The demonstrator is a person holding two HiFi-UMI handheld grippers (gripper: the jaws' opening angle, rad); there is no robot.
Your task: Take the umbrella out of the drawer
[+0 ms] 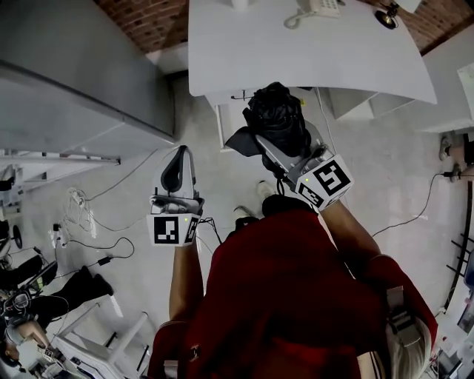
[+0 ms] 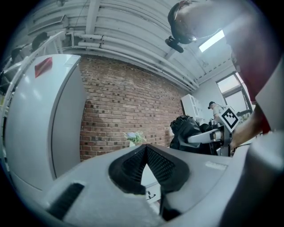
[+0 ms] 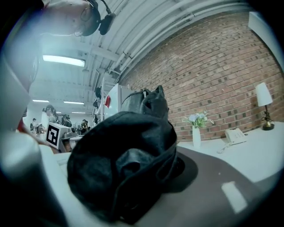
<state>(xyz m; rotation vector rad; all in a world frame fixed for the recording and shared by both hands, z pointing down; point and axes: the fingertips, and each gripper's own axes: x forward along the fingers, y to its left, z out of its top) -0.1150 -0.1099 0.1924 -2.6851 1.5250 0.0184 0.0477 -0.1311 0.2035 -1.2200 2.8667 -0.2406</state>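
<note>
umbrella clamped in right gripper fingers, pointing level; left gripper level alongside, fingers closed, empty.

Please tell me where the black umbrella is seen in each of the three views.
Head view: umbrella, upper centre.
Left gripper view: umbrella, right of centre.
Right gripper view: umbrella, filling lower centre.
Shared landmark: brick wall.

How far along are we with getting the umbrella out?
Done: the folded black umbrella is out, held up before the desk. In hand: the right claw grips it; the left claw is shut, empty. Left: nothing obvious; I can't make out the drawer.
</note>
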